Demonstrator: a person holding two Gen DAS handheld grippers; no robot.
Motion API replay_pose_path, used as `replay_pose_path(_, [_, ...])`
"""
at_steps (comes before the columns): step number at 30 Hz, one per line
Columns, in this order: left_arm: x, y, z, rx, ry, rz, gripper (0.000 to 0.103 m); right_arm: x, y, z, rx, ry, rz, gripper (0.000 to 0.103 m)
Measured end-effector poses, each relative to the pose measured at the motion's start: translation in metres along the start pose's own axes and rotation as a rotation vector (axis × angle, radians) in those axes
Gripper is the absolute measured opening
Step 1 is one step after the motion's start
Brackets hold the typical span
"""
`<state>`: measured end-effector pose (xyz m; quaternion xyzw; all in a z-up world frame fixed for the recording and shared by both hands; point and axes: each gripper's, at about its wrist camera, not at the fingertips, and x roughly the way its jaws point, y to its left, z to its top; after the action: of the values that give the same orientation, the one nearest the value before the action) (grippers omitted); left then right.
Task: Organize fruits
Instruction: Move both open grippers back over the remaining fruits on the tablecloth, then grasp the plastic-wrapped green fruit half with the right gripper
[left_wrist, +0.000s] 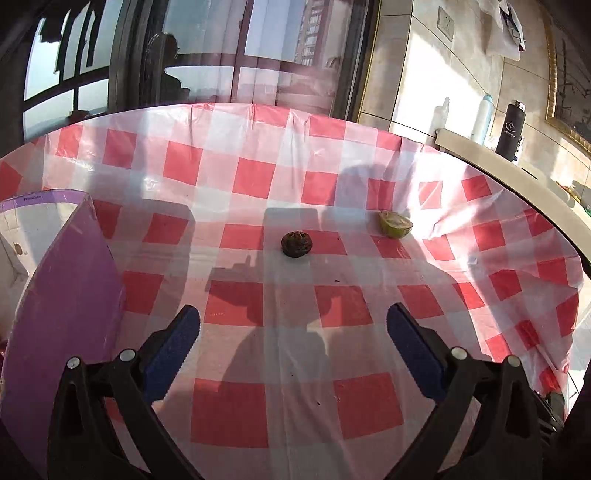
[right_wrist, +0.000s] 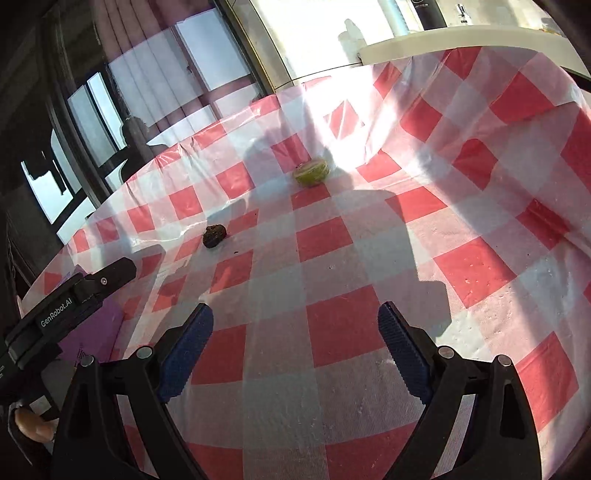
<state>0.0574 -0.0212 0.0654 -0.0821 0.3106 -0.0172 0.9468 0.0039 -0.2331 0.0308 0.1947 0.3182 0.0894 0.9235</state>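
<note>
Lying on the red-and-white checked tablecloth (left_wrist: 258, 177) are two fruits: one dark, wrinkled round fruit (left_wrist: 297, 243) near the middle and one green halved fruit (left_wrist: 395, 223) farther back to its right, the two well apart. One purple box (left_wrist: 62, 295) stands at the left edge of the table in the left wrist view, its flap raised. On one pale ledge beyond the table stand two bottles, one white (left_wrist: 483, 118) and one black (left_wrist: 511, 131).

The left gripper (left_wrist: 293, 321) has its jaws spread wide with nothing between the blue pads (left_wrist: 173, 350); it hangs above bare cloth, tilted down toward the table, the dark fruit ahead of it. The right gripper (right_wrist: 295, 321) is likewise spread wide and empty, angled down over the cloth, both fruits well ahead of it. In the right wrist view the left gripper's black body shows at the lower left, with a fingertip of the person's hand (right_wrist: 33, 424) beneath it
</note>
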Motion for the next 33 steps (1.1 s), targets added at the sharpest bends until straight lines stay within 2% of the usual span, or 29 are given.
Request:
replay_pose_path(2, [0.022,-0.003,0.002,0.001,-0.004,0.006,0.101,0.003,-0.003,0.005,0.001,-0.002,-0.008,0.088])
replay_pose_path(5, [0.056,0.009,0.0,-0.046,0.051,0.006,0.101,0.02,-0.001,0.015,-0.011,0.031,-0.03,0.088])
replay_pose_path(6, [0.065,0.016,0.0,-0.088,0.094,-0.003,0.101,0.027,0.001,0.019,-0.025,0.041,-0.04,0.088])
replay_pose_path(7, [0.067,0.023,0.003,-0.131,0.103,-0.033,0.101,0.036,0.003,0.026,-0.051,0.051,-0.053,0.088])
replay_pose_path(9, [0.064,0.037,0.003,-0.197,0.063,-0.088,0.101,0.058,0.009,0.04,-0.104,0.064,-0.089,0.088])
replay_pose_path(12, [0.069,0.056,0.002,-0.308,0.089,-0.133,0.101,0.099,0.011,0.067,-0.142,0.087,-0.129,0.088])
replay_pose_path(15, [0.076,0.07,0.0,-0.395,0.112,-0.141,0.101,0.143,0.007,0.098,-0.134,0.118,-0.163,0.088])
replay_pose_path(16, [0.075,0.072,0.0,-0.415,0.097,-0.139,0.101,0.157,0.006,0.109,-0.136,0.129,-0.177,0.088])
replay_pose_path(18, [0.075,0.07,0.0,-0.413,0.091,-0.102,0.101,0.185,0.006,0.127,-0.144,0.157,-0.204,0.088])
replay_pose_path(22, [0.074,0.059,0.003,-0.346,0.084,-0.079,0.101,0.228,0.008,0.152,-0.181,0.202,-0.25,0.088])
replay_pose_path(28, [0.072,0.05,0.003,-0.294,0.07,-0.056,0.101,0.263,0.013,0.167,-0.258,0.261,-0.308,0.085])
replay_pose_path(29, [0.072,0.051,0.003,-0.298,0.069,-0.055,0.101,0.265,0.013,0.168,-0.265,0.259,-0.319,0.083])
replay_pose_path(32, [0.072,0.054,0.003,-0.315,0.069,-0.054,0.101,0.258,0.016,0.166,-0.294,0.242,-0.305,0.057])
replay_pose_path(33, [0.072,0.055,0.002,-0.319,0.068,-0.051,0.101,0.253,0.016,0.162,-0.299,0.242,-0.303,0.057])
